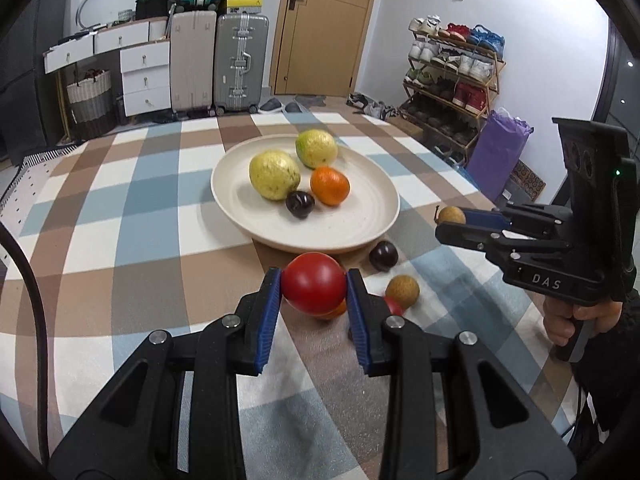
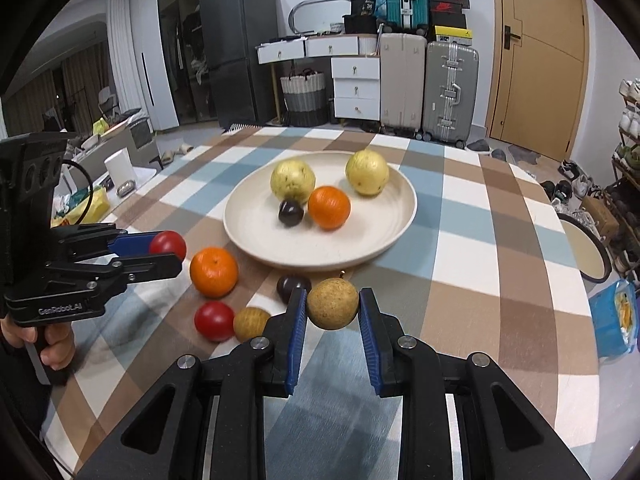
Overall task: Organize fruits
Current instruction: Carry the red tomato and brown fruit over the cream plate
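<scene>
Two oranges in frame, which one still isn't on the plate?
The orange lying on the checked tablecloth, left of the cream plate beside the left gripper. The other orange sits on the plate against the dark plum.

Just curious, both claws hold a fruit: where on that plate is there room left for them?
The plate is bare along its near rim, in front of the dark plum and orange, and on its right side. The far half is crowded by two yellow-green fruits.
</scene>
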Demonstrator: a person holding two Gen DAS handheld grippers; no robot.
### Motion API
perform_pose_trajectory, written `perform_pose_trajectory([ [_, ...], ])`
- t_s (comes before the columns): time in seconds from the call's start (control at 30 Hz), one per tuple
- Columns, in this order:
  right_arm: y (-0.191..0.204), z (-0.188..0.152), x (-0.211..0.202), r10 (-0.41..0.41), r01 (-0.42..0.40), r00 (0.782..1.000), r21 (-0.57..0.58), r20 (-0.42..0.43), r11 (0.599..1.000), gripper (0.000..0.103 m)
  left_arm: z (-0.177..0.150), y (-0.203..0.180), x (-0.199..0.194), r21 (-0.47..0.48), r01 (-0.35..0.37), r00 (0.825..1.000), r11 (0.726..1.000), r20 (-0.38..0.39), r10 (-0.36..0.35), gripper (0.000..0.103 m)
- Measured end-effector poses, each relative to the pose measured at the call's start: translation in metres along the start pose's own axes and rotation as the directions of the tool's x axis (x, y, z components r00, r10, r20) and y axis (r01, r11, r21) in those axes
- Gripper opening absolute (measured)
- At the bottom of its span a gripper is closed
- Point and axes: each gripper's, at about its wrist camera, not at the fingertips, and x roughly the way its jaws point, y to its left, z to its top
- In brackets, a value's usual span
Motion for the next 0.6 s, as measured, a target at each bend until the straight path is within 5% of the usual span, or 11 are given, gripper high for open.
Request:
perform_pose_trajectory([
  [0.6, -0.019, 0.04, 0.005, 0.034, -0.038, 0.994, 0.04, 0.101, 0.998, 0.027, 0.05, 0.005, 0.016, -0.042, -0.08, 0.993, 0.996, 0.084, 0.083, 0.029],
])
